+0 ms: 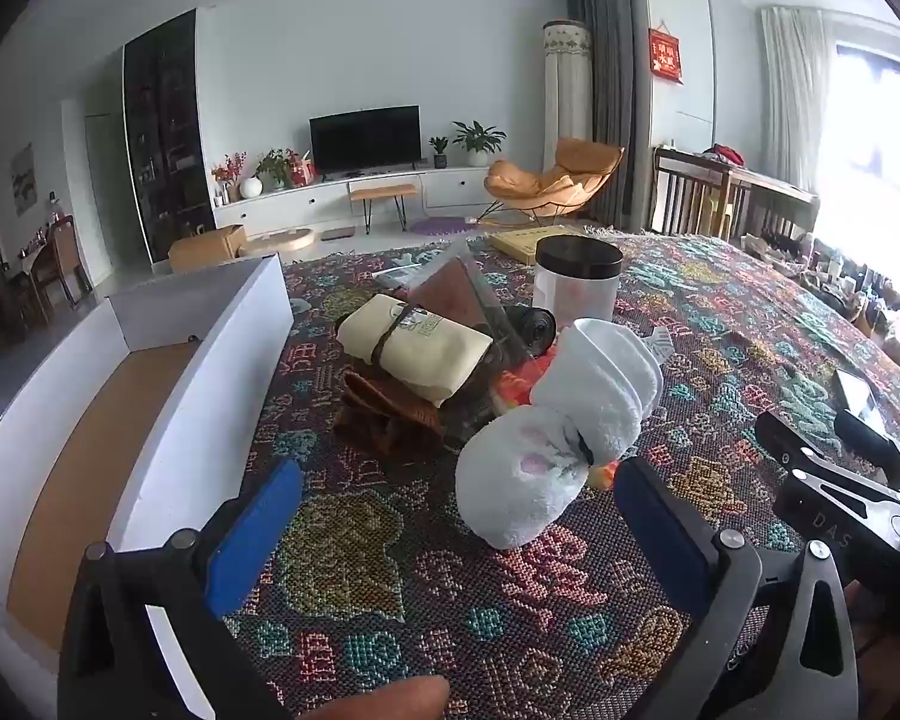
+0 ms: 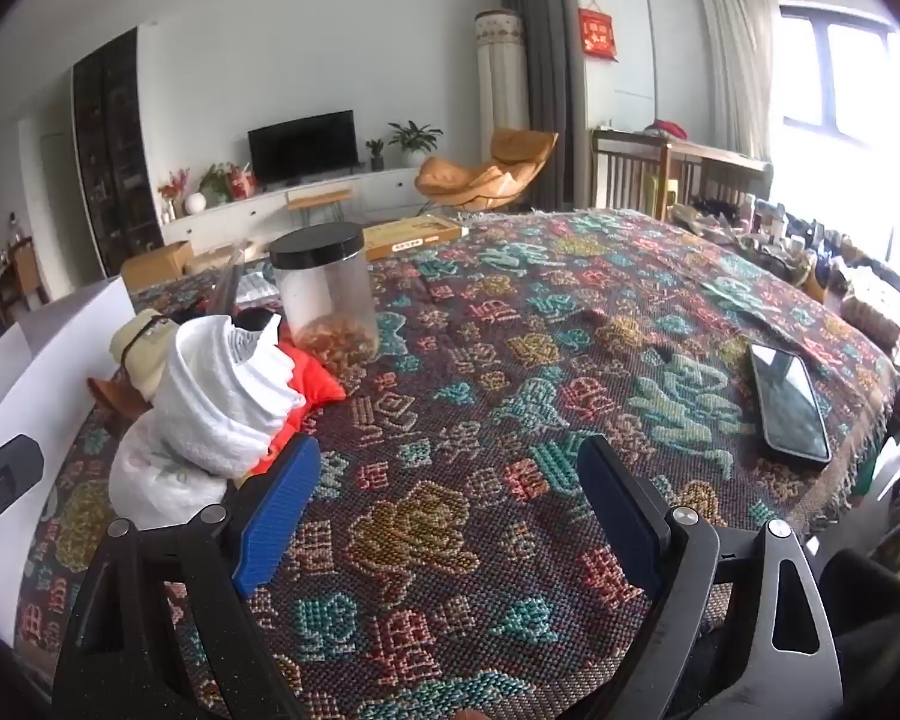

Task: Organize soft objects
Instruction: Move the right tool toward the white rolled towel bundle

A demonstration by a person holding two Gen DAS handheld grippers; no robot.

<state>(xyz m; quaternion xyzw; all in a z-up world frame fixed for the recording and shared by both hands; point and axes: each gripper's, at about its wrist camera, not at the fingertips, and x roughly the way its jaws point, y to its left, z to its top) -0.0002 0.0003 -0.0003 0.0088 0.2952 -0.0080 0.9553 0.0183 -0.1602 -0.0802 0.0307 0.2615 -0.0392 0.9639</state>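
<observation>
A rolled white towel (image 1: 564, 426) tied with a band lies on the patterned tablecloth, just ahead of my open left gripper (image 1: 456, 522). Behind it lie a cream folded cloth (image 1: 414, 348) bound with a dark band, on a brown cloth (image 1: 384, 414), and a red-orange cloth (image 1: 516, 381). A white box (image 1: 168, 396) with a brown floor stands open at the left. In the right wrist view the white towel (image 2: 210, 414) sits to the left of my open, empty right gripper (image 2: 450, 510), with the red cloth (image 2: 312, 384) behind it.
A clear jar with a black lid (image 2: 327, 294) stands behind the pile. A phone (image 2: 789, 405) lies near the table's right edge. A flat yellow box (image 2: 414, 237) lies at the far edge. The right gripper's body (image 1: 840, 480) shows in the left wrist view.
</observation>
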